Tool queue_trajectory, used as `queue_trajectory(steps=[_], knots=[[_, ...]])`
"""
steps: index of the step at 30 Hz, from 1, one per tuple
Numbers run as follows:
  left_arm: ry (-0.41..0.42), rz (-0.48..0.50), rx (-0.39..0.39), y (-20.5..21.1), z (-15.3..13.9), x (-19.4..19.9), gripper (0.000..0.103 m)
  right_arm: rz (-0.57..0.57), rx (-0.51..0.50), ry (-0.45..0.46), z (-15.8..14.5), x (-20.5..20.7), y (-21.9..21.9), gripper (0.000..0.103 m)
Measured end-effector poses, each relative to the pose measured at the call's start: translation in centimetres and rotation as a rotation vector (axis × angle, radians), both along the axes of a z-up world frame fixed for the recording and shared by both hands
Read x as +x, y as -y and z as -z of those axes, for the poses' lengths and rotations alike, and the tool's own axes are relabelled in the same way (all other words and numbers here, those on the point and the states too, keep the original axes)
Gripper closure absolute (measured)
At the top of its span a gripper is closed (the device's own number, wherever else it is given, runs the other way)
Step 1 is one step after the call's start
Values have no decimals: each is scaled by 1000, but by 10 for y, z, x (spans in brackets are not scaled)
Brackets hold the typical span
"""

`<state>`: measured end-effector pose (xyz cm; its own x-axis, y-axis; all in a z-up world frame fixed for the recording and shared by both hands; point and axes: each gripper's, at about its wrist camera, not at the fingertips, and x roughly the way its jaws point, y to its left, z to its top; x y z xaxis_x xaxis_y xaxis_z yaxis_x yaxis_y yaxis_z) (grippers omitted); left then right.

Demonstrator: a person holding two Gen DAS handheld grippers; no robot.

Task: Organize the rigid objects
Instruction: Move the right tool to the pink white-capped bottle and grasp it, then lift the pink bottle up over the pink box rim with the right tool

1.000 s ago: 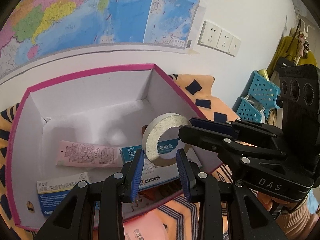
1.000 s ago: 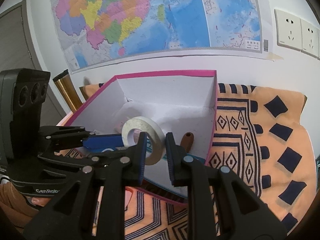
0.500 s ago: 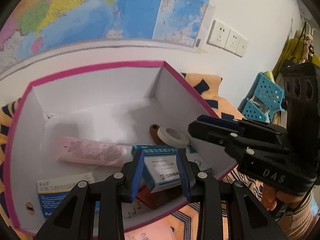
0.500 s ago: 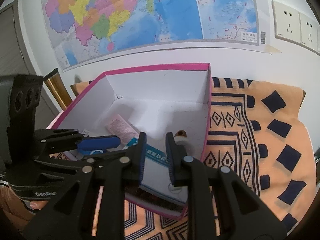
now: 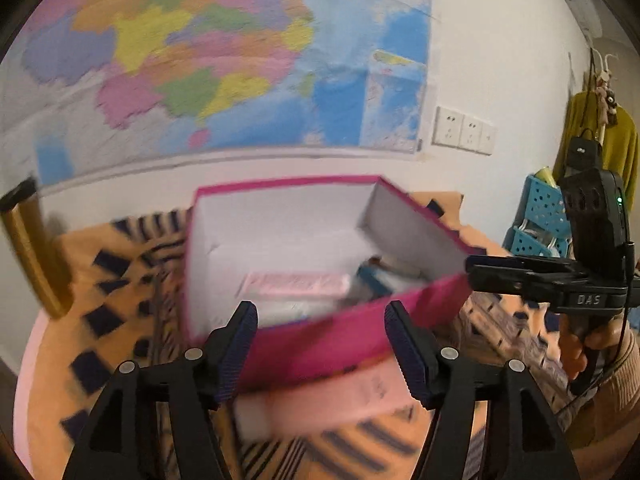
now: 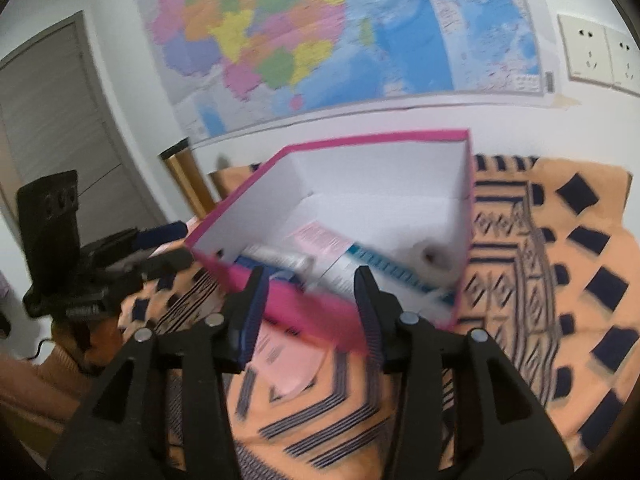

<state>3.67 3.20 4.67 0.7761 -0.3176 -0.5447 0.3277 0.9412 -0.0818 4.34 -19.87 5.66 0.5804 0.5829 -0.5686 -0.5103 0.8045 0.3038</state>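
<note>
A pink box with a white inside (image 5: 320, 344) (image 6: 380, 136) stands on the patterned cloth. In it lie a white tape roll (image 6: 430, 258) by the right wall, a pink tube (image 5: 296, 284) (image 6: 320, 238) and a blue-and-white carton (image 6: 372, 276). A pink pack (image 5: 340, 404) (image 6: 284, 360) lies on the cloth just in front of the box. My left gripper (image 5: 320, 344) (image 6: 172, 246) hovers before the box's front wall, its jaws opening, nothing between them. My right gripper (image 6: 310, 312) (image 5: 474, 272) hangs at the near right corner, jaws also opening and empty.
An orange cloth with dark blue patterns (image 6: 560, 280) covers the table. A gold cylinder (image 5: 32, 256) stands at the back left by the wall. Blue perforated baskets (image 5: 540, 220) sit at the right. A hand (image 5: 588, 344) holds the right gripper's handle.
The tape roll, held above the box a second ago, now lies inside it. Both grippers have drawn back from the box, the left one much farther, and their jaws have spread apart.
</note>
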Motion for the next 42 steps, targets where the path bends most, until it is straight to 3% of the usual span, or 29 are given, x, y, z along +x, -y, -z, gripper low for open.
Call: queue_trajectory(steps=[7,13,18,25,42], knots=[[-179,-63,-1,-29,53,-5,35,-28,8,-138,44,-13,-17,52],[-252,-88,-12,-35,77,4,36,29,14,-262,83,-3,-20,52],[-268,-77,-30,-35,83,9,36,57,11,-290,94,3,-26,52],[-288,-50,-37,-29,84,13,45,57,5,-301,102,4,-36,52],[-313,-12,-51,-24,87,6,45,39,46,-306,101,0,-30,55]])
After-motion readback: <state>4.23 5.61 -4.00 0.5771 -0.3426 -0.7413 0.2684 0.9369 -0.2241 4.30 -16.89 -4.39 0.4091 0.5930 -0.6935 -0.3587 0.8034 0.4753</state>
